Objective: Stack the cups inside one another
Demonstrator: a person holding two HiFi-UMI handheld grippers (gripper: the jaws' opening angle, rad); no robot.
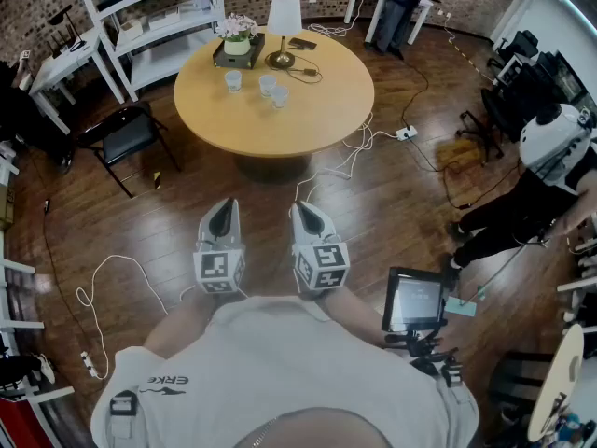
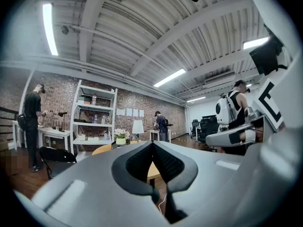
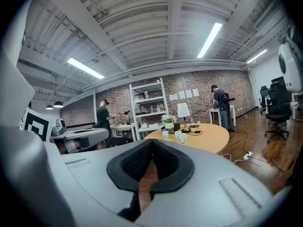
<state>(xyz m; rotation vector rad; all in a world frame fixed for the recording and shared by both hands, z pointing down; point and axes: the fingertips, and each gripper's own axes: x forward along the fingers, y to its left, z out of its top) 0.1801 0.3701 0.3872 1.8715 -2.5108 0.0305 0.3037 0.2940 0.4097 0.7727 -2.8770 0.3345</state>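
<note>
The left claw (image 1: pixel 222 215) and the right claw (image 1: pixel 309 215) were both pressed together, empty, well apart from the three cups (image 1: pixel 268 86) standing unstacked on the round table (image 1: pixel 280 129).

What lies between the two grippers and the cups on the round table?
In the head view: wooden floor with a white cable, then bare tabletop before the three cups.

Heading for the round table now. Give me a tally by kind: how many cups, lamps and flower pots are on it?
cups: 3
table lamp: 1
flower pot: 1
Total: 5
</note>
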